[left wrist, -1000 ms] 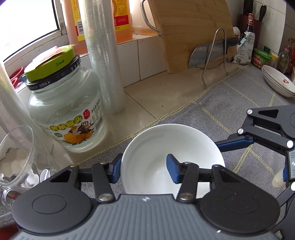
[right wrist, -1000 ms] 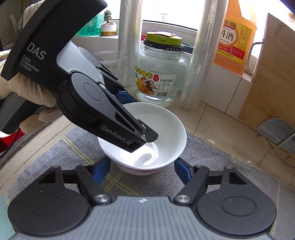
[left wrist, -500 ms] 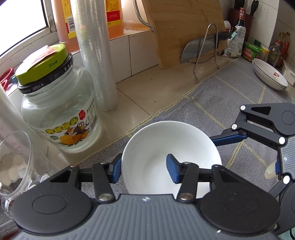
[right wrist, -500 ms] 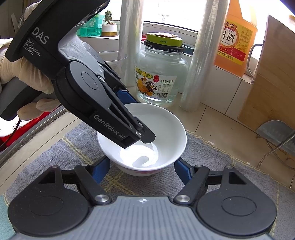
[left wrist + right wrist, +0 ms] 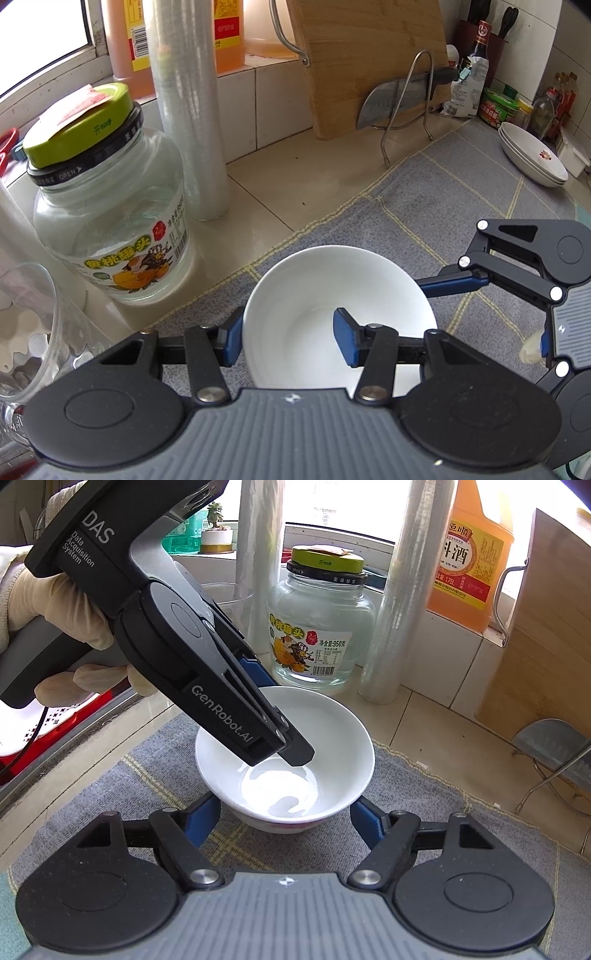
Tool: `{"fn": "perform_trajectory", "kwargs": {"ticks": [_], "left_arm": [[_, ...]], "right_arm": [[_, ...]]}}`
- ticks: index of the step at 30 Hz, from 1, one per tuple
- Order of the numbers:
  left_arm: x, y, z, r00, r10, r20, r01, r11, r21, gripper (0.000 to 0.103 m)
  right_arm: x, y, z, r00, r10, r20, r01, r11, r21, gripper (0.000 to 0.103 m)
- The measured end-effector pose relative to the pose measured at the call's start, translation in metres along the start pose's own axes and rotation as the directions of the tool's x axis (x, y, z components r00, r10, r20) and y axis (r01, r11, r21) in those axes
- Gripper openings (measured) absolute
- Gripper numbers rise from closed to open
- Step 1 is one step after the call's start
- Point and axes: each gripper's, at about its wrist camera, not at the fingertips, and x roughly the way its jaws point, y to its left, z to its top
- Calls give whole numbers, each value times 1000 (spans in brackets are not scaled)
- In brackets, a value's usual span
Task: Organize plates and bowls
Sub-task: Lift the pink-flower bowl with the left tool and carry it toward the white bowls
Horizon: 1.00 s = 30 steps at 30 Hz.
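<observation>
A white bowl sits on the grey mat. My left gripper straddles the bowl's near left wall, one finger outside, one inside; the jaws stand apart with a gap beside the wall, so it is open. In the right wrist view the left gripper reaches down into the bowl. My right gripper is open, its fingers either side of the bowl's base. A stack of white plates lies at the mat's far right.
A glass jar with green lid, a cling-film roll, an orange bottle and a glass cup stand by the window. A cutting board and knife rack lean at the wall.
The left wrist view has swung a little right and the bowl sits slightly further from the jar. Both grippers keep the same pose around the bowl.
</observation>
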Motion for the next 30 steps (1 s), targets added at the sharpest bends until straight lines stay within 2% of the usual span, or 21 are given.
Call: {"fn": "perform_trajectory", "kwargs": {"ticks": [8,16,30], "left_arm": [[-12,-12,1,1000,7,14,-7,1000,1,49],[-30,-37,5,999,21,31,-21,1000,11,49],[-57,-118,15,998,25,63,-27,999,31,49]], "right_arm": [[-11,0,0,1000,6,0,-6,1000,-2,81],[-39,-2,-4,1000,23,12,-23,1000,4,81],[-111,-23,-39,998,54,23,-55,998,24,81]]}}
